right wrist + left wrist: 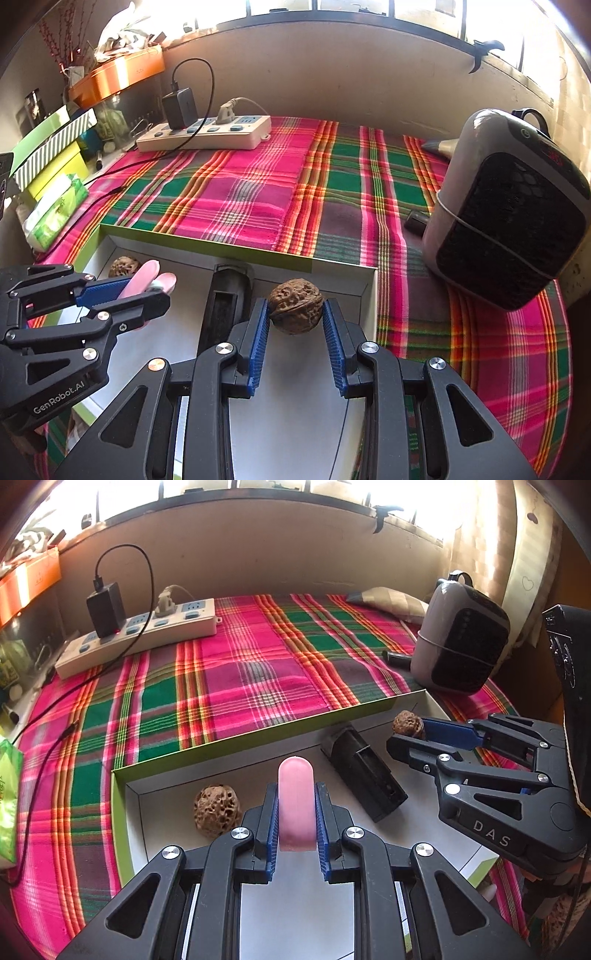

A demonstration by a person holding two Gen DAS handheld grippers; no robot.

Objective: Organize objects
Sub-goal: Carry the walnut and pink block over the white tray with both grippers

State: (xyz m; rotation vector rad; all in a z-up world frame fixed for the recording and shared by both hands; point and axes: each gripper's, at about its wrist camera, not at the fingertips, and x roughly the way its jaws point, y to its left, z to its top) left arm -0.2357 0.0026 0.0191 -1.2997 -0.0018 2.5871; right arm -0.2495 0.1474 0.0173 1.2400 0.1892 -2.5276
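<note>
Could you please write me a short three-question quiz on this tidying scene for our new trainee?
1. True or false: the left gripper is shut on a pink rounded piece.
2. What does the right gripper hold? A) a walnut B) a charger C) a tissue pack
3. Fill in: a second walnut lies inside the white ____, near the black rectangular object.

Key
1. True; its blue pads press on both sides of the piece.
2. A; the held walnut sits between the blue pads, over the box.
3. Box; it has a green rim and lies on the plaid cloth.
</note>
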